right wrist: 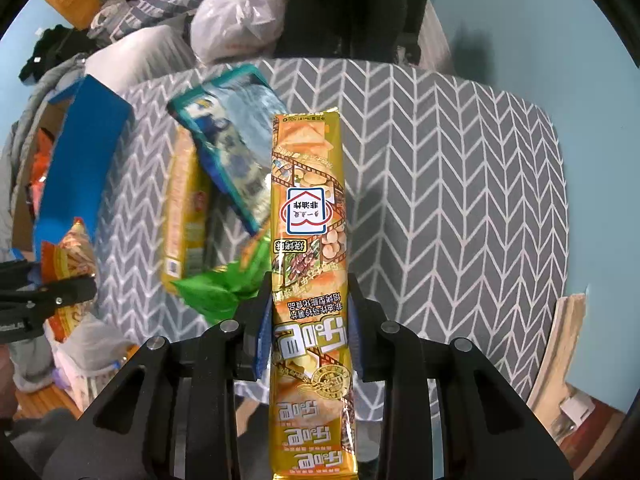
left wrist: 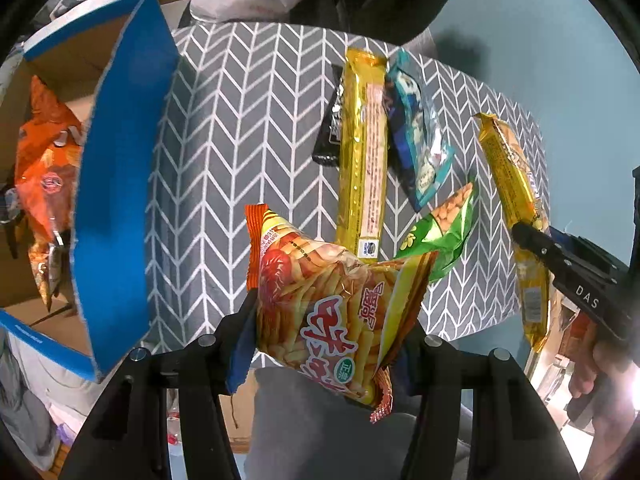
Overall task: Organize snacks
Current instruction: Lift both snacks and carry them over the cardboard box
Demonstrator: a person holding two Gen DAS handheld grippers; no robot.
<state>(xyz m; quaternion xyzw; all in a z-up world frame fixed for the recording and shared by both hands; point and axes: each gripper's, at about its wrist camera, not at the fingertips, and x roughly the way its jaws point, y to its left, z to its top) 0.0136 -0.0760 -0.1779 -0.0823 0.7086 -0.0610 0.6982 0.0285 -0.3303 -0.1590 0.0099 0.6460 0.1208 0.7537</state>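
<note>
My left claw point(left wrist: 324, 344) clamped on fries bag point(left wrist: 332, 312), held near box point(left wrist: 120, 168) for drop. Right claw point(right wrist: 310, 320) pinches gold pack point(right wrist: 308, 240) mid-length, balanced, off tabletop point(right wrist: 460, 200).

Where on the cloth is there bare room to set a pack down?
Free: the strip between the blue box and the long gold pack, and the cloth's right half. Crowded: the middle, around the teal bag and green bag.

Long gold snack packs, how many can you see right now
2. One long gold pack is clamped in the right gripper, off the table. The other gold pack lies on the chevron cloth among the remaining snacks. The blue box might hide others.
</note>
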